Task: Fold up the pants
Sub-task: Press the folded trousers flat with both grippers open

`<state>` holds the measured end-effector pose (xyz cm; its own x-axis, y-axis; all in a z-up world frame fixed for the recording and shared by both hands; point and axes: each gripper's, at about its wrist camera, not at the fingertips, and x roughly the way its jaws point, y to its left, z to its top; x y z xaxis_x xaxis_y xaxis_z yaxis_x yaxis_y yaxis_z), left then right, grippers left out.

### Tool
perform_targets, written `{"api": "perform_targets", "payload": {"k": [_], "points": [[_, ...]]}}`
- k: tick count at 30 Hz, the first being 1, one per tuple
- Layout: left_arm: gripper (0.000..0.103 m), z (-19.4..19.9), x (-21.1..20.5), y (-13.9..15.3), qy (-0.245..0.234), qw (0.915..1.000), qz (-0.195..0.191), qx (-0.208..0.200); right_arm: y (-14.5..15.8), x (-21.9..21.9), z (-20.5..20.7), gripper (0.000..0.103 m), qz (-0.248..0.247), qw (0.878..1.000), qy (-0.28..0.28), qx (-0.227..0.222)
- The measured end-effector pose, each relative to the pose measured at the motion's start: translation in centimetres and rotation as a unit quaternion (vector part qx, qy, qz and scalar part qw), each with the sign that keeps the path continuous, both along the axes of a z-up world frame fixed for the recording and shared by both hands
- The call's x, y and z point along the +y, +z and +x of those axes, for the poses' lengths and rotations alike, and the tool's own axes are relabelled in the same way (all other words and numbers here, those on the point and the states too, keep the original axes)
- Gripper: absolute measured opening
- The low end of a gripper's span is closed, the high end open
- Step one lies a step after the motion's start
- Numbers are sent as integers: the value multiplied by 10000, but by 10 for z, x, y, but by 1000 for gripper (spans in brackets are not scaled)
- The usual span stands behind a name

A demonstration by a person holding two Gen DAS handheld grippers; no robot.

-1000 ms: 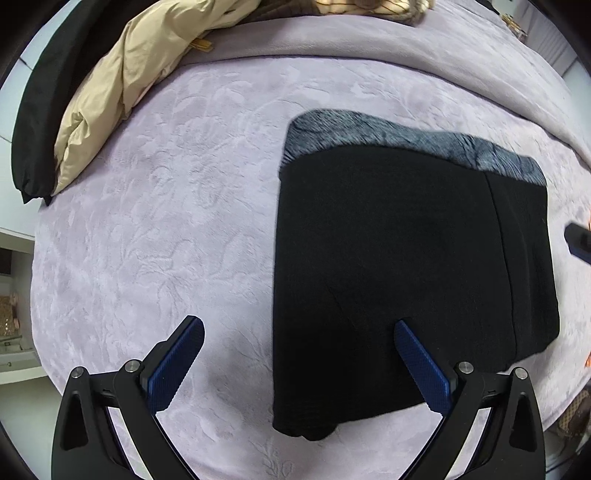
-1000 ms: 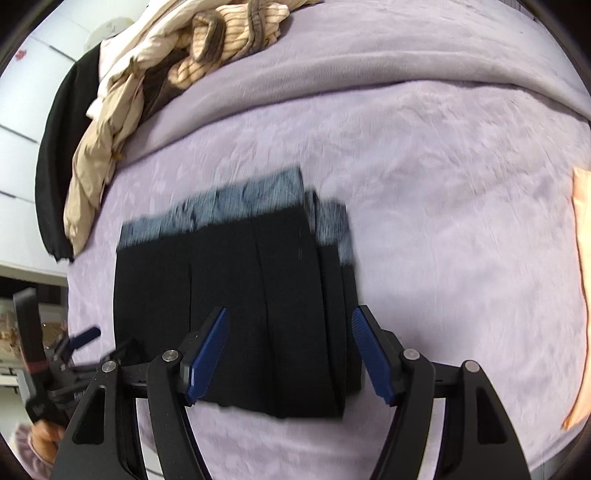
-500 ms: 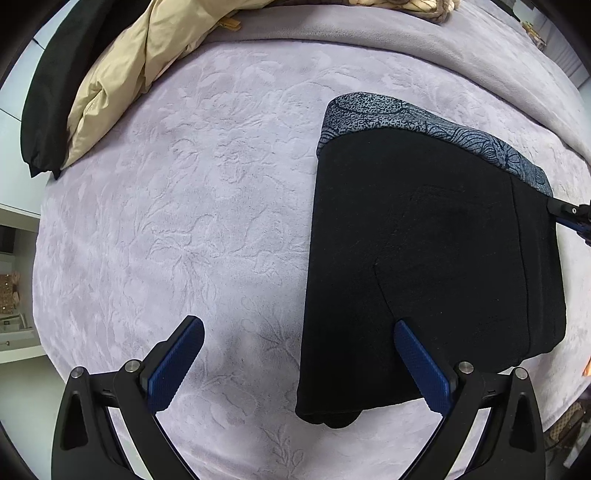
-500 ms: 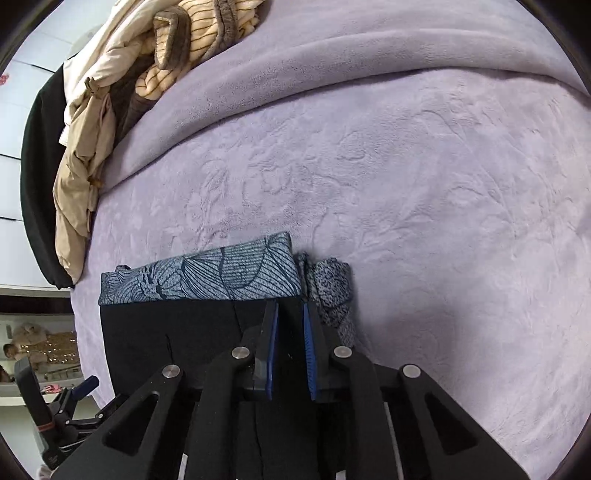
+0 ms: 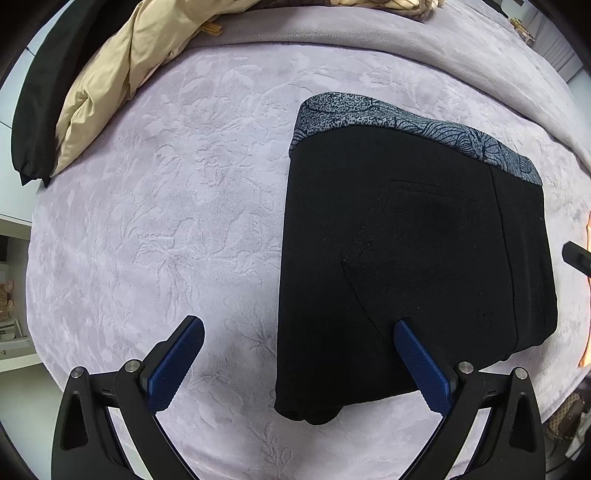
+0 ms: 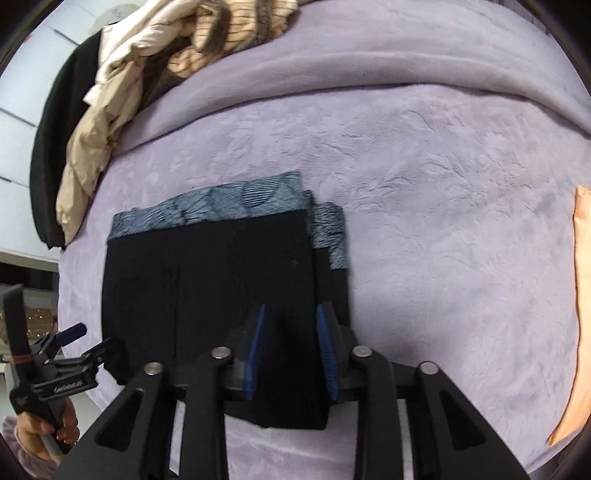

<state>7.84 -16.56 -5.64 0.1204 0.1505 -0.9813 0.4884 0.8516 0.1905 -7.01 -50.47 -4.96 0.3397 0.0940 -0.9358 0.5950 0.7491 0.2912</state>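
Observation:
The black pants [image 5: 413,266] lie folded into a compact rectangle on the lilac bedspread [image 5: 166,221], grey patterned waistband [image 5: 388,122] at the far edge. My left gripper [image 5: 295,354] is open and empty, hovering over the near left corner of the pants. In the right wrist view the pants [image 6: 207,277] lie below my right gripper [image 6: 291,339], whose jaws stand partly apart over the near right part of the fold, holding nothing. The left gripper [image 6: 70,354] shows at the lower left of that view.
A heap of clothes, beige [image 5: 110,88] and black [image 5: 40,92], lies at the far left of the bed; striped garments [image 6: 229,33] sit behind. An orange cloth [image 6: 580,314] lies at the right edge. A shelf stands left of the bed.
My right gripper was shut low on the pants near the waistband half a second ago; now it has pulled back, risen and partly opened. My left gripper stayed open and barely shifted.

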Motion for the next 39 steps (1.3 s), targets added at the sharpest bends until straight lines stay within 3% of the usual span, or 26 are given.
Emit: {"api": "perform_targets", "payload": {"k": [2, 4, 6, 8, 20, 39], "points": [[103, 0, 0, -1, 27, 10000, -16, 14, 0, 16, 3, 56, 34, 9998, 201, -55], [103, -1, -2, -2, 16, 10000, 21, 23, -12, 27, 6, 60, 59, 9991, 401, 103], [103, -2, -4, -3, 4, 10000, 29, 28, -35, 32, 10, 60, 209, 9976, 478, 463], [103, -4, -5, -3, -17, 10000, 25, 35, -43, 32, 8, 60, 165, 9979, 444, 451], [103, -13, -9, -9, -26, 10000, -16, 69, -43, 35, 9, 67, 156, 9982, 455, 371], [103, -15, -2, -6, -60, 9999, 31, 79, -43, 36, 9, 67, 103, 9984, 435, 360]]}}
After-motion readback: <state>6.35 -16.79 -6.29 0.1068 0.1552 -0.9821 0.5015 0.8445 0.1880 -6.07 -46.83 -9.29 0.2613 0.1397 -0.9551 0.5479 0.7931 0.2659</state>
